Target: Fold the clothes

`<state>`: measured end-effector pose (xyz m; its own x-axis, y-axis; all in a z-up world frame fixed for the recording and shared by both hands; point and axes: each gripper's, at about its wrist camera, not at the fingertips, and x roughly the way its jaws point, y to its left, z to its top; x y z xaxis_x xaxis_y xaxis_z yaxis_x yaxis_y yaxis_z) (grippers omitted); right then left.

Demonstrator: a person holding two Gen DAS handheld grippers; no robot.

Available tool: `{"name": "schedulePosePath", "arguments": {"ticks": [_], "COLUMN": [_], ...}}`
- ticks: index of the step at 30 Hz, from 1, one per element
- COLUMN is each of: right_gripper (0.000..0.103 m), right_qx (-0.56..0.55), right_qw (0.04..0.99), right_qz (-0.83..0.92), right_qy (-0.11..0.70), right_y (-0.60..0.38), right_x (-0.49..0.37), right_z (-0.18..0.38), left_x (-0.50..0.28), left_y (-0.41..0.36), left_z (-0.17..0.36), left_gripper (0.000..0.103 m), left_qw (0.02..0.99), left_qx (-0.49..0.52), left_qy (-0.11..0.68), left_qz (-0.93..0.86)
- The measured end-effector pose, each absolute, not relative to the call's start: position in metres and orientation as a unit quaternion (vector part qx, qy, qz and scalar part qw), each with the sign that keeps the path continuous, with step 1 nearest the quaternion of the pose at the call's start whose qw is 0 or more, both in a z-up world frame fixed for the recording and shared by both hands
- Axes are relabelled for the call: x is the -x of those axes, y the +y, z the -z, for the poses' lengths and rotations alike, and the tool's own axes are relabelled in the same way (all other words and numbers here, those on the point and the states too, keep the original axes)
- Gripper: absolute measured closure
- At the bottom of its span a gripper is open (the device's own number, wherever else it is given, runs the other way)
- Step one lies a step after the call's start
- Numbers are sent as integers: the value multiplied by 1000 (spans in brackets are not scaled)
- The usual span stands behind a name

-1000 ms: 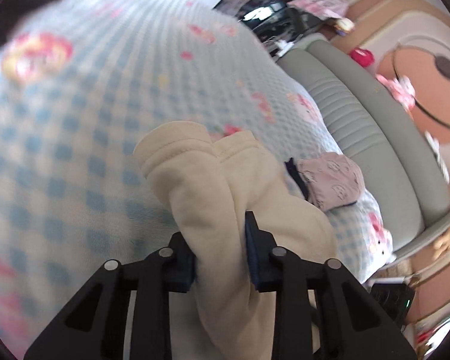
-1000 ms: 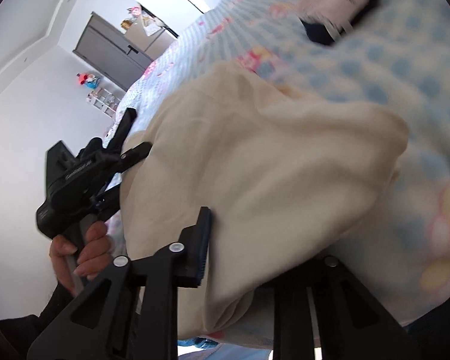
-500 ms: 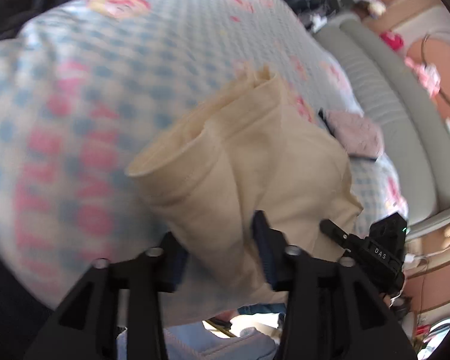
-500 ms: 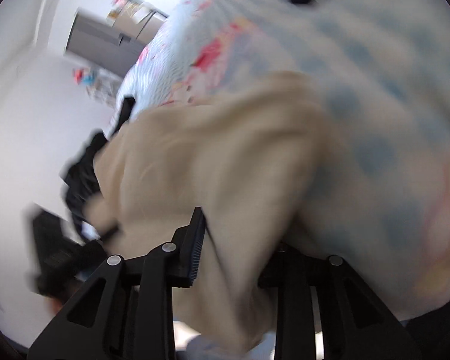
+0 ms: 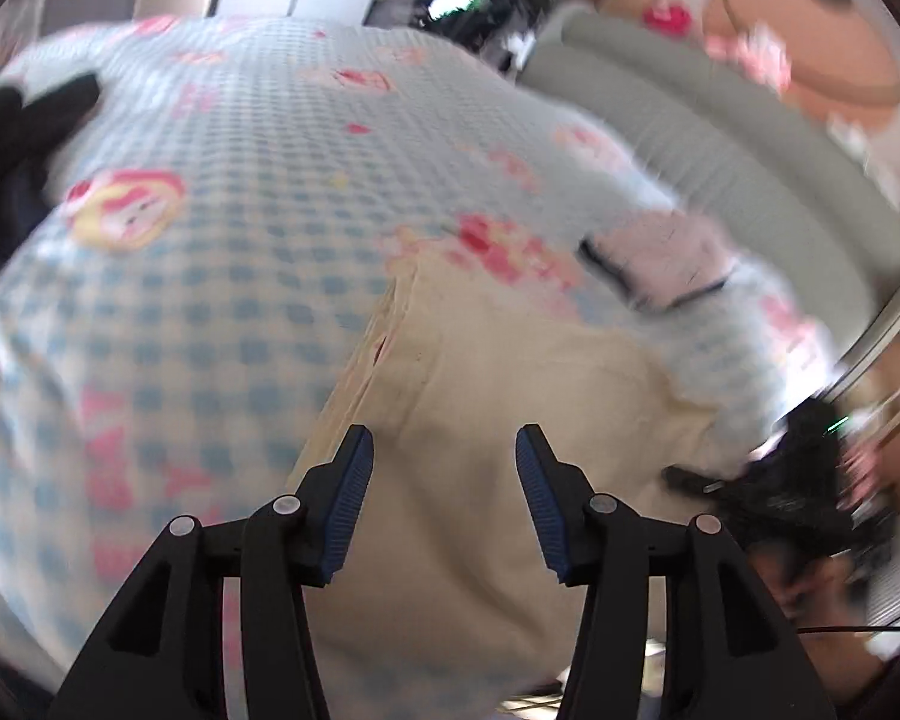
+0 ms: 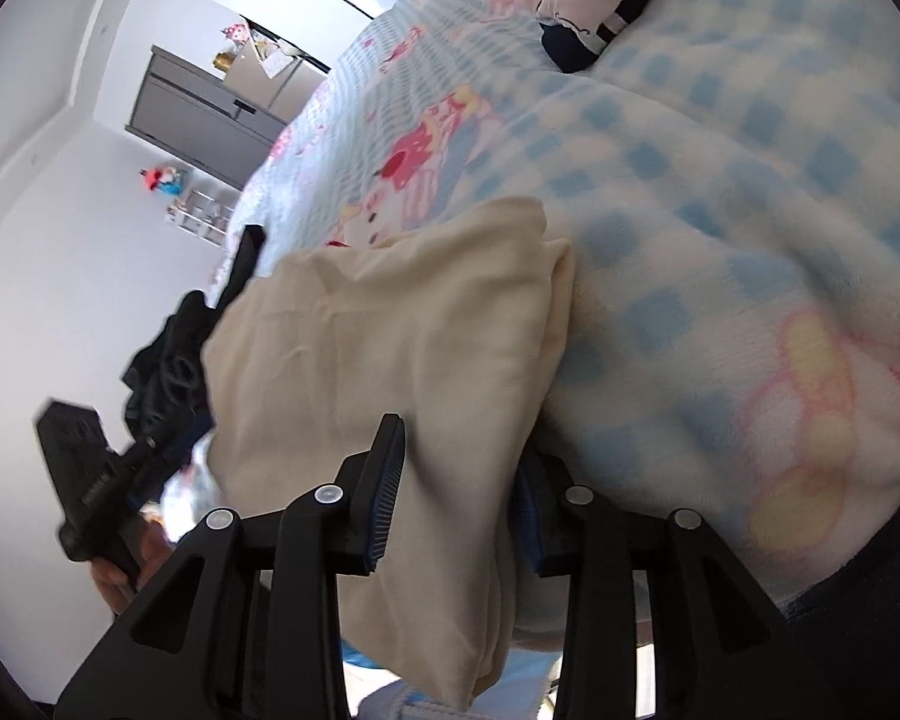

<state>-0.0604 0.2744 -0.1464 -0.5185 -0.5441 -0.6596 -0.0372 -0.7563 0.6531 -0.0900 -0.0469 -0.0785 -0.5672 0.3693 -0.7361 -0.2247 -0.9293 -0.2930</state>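
Opened wide since a second ago, left gripper (image 5: 444, 483) is now held clear above the folded cream cotton garment (image 5: 480, 408) on the blue-checked fleece blanket (image 5: 222, 252), while right gripper (image 6: 459, 486) is kept closed on its near edge, suggesting a fold just laid.

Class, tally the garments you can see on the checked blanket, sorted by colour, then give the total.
Cream garment: 1
Pink patterned garment with dark trim: 1
Black clothing at the blanket's edge: 1 heap, pieces cannot be told apart
Total: 3
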Motion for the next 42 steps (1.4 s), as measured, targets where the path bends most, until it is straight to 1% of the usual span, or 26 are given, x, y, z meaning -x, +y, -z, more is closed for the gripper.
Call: {"name": "schedulePosePath", "arguments": {"ticks": [1, 2, 4, 6, 7, 8, 9, 11, 12, 13, 14, 15, 16, 18, 20, 22, 23, 25, 28, 34, 37, 42], "right_gripper": [73, 73, 73, 73, 73, 72, 72, 68, 68, 66, 64, 63, 63, 63, 63, 65, 66, 68, 71, 75, 75, 75], "right_qx": [-467, -468, -464, -458, -456, -455, -456, -462, -471, -481, -489, -496, -503, -503, -500, -497, -496, -494, -490, -482, -466, -421], "right_qw": [150, 145, 131, 114, 110, 109, 113, 133, 160, 181, 190, 191, 188, 181, 178, 173, 170, 165, 158, 166, 189, 206], "right_qz": [816, 820, 828, 836, 836, 833, 829, 822, 812, 804, 800, 801, 804, 808, 811, 817, 821, 829, 837, 841, 843, 870], "right_qy": [-305, -297, -284, -279, -285, -295, -302, -303, -304, -301, -292, -276, -257, -246, -245, -236, -226, -206, -185, -181, -190, -153], "right_y": [274, 275, 279, 288, 293, 297, 298, 294, 287, 279, 272, 266, 261, 257, 257, 257, 255, 250, 247, 249, 246, 233], "right_x": [61, 62, 60, 56, 55, 54, 54, 55, 57, 59, 60, 60, 60, 61, 62, 58, 57, 60, 58, 64, 70, 81], "right_z": [147, 146, 142, 138, 138, 138, 139, 140, 141, 143, 145, 147, 148, 148, 148, 146, 144, 139, 135, 121, 101, 55], "left_x": [100, 109, 118, 117, 116, 114, 113, 109, 107, 108, 108, 111, 113, 118, 115, 112, 111, 108, 104, 74, 59, 34], "left_y": [-48, -49, -64, -74, -81, -87, -90, -89, -83, -77, -72, -71, -71, -70, -69, -69, -69, -68, -70, -66, -65, -62], "left_z": [85, 92, 95, 85, 81, 76, 75, 77, 82, 90, 99, 106, 114, 128, 127, 125, 124, 123, 119, 104, 97, 84], "left_gripper": [50, 50, 50, 50, 51, 53, 53, 50, 44, 36, 35, 34, 30, 28, 30, 47, 50, 61, 70, 73, 74, 73], "left_qw": [152, 137, 131, 98, 104, 111, 137, 205, 233, 229, 225, 220, 214, 205, 210, 215, 218, 223, 232, 228, 226, 223], "left_qx": [448, 462, 469, 452, 445, 439, 440, 444, 453, 465, 476, 483, 489, 500, 498, 495, 493, 490, 488, 466, 455, 436], "left_qy": [-72, -65, -107, -105, -124, -143, -163, -193, -193, -178, -165, -167, -169, -173, -179, -185, -188, -193, -204, -225, -235, -252], "left_qz": [-878, -874, -867, -880, -881, -880, -872, -851, -839, -837, -834, -831, -829, -823, -822, -821, -821, -820, -816, -825, -829, -835]}}
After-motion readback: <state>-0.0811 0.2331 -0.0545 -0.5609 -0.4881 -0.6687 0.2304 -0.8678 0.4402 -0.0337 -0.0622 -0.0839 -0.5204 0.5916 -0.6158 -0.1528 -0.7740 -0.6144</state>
